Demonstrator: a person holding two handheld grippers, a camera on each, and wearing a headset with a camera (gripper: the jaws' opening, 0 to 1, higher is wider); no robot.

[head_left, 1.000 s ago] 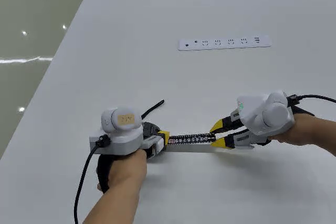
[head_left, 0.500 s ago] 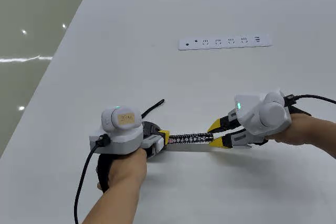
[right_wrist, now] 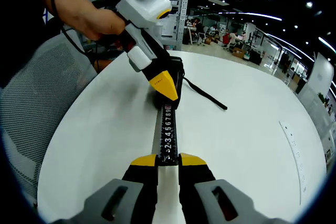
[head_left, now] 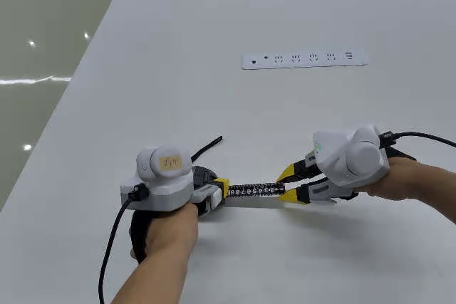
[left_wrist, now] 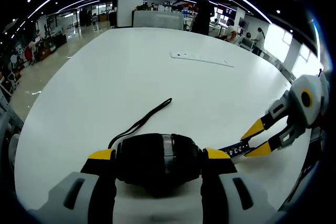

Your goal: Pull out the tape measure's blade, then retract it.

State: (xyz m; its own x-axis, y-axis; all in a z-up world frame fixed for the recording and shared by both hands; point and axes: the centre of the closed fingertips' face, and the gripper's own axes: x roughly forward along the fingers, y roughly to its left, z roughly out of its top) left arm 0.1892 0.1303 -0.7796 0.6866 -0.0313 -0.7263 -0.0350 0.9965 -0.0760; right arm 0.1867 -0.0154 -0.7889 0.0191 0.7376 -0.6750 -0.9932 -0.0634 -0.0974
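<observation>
Black round tape-measure case [left_wrist: 157,162], on or just above the white tabletop [head_left: 185,69], with a short length of dark numbered blade [right_wrist: 167,127] drawn out. Judged stage: blade partly out, retraction not finished. Left gripper [left_wrist: 160,157] is clamped on the case. Right gripper [right_wrist: 168,160] is closed on the blade's free end, well apart from the case.

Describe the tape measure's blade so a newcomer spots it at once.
On the white table, look between the two grippers. The blade stretches from the black case in the left gripper to the right gripper; unlike the black strap nearby, it bears numerals.
</observation>
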